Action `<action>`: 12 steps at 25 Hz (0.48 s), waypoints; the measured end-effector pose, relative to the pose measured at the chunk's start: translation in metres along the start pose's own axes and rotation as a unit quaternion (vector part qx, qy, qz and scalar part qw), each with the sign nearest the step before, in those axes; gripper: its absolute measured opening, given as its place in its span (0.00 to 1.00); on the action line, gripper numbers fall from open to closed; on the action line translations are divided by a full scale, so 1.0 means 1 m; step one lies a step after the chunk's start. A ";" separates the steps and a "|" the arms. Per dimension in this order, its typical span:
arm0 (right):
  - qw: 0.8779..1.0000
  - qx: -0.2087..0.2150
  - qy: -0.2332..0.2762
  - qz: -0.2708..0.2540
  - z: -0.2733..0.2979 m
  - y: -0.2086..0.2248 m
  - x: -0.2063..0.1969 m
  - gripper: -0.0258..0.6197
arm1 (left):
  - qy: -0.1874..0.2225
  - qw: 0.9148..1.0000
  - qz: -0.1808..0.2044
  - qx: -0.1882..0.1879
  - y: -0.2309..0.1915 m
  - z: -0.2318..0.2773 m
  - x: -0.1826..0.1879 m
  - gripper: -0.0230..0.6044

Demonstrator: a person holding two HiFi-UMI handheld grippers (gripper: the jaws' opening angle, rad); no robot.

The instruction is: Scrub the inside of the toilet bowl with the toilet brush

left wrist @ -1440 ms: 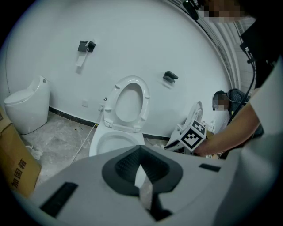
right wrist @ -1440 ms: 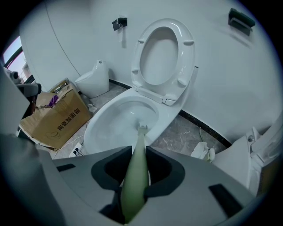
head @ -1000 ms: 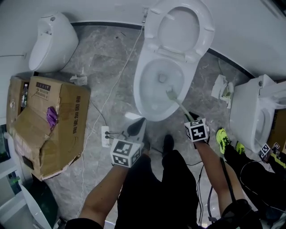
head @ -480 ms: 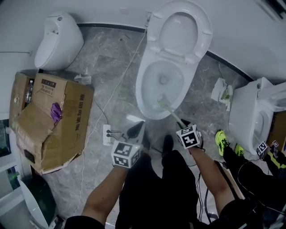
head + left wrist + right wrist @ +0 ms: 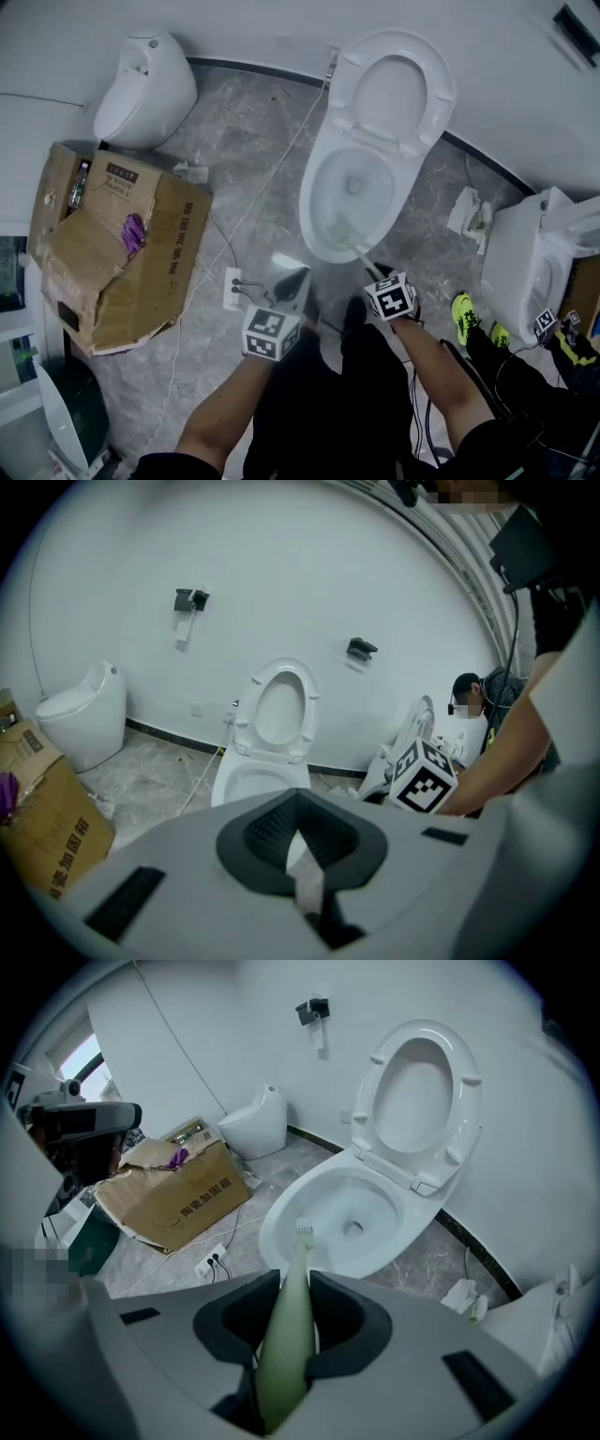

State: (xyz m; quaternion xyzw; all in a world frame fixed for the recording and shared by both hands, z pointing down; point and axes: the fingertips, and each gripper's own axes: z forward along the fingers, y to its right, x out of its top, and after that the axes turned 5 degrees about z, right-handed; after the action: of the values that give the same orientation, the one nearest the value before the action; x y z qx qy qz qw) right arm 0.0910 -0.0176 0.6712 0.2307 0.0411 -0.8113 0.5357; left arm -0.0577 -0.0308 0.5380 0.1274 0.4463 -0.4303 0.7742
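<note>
The white toilet (image 5: pixel 319 187) stands with lid and seat up against the wall; it also shows in the right gripper view (image 5: pixel 281 1227) and the left gripper view (image 5: pixel 246 782). My right gripper (image 5: pixel 376 276) (image 5: pixel 291 1302) is shut on the pale green handle of the toilet brush (image 5: pixel 286 1335). The brush head (image 5: pixel 336 228) (image 5: pixel 302 1230) sits inside the bowl against its near wall, just below the rim. My left gripper (image 5: pixel 289 279) (image 5: pixel 298 841) hangs shut and holds nothing, over the floor in front of the bowl's left side.
A torn cardboard box (image 5: pixel 112 244) lies on the floor at left, a small white toilet (image 5: pixel 145 89) behind it. A power strip (image 5: pixel 232 286) with cables lies near the left gripper. Another toilet (image 5: pixel 525 253), crumpled paper (image 5: pixel 473 211) and a person's yellow-green shoe (image 5: pixel 464 309) are at right.
The brush head has slid from the bowl's right inner wall to its near left side, and my right gripper has drawn back and left. The left gripper has stayed put.
</note>
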 end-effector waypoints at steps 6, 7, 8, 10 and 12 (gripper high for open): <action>1.000 0.002 0.010 0.004 -0.018 -0.004 0.014 0.20 | 0.004 1.000 0.004 0.009 -0.002 -0.013 0.015 0.05; 1.000 0.004 0.013 0.004 -0.023 -0.004 0.016 0.20 | 0.005 1.000 0.003 0.010 -0.001 -0.015 0.018 0.05; 1.000 0.007 0.015 0.003 -0.028 -0.004 0.019 0.20 | 0.006 1.000 0.004 0.012 0.000 -0.016 0.022 0.05; 1.000 0.009 0.022 0.002 -0.038 -0.002 0.026 0.20 | 0.010 1.000 0.007 0.016 0.002 -0.020 0.032 0.05; 1.000 0.008 0.028 0.005 -0.049 0.000 0.030 0.20 | 0.014 1.000 0.013 0.016 0.008 -0.025 0.040 0.05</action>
State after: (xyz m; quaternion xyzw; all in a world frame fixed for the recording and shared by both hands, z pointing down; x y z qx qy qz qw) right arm 0.0974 -0.0280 0.6147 0.2579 0.0480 -0.8019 0.5368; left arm -0.0566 -0.0337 0.4900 0.1518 0.4481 -0.4255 0.7715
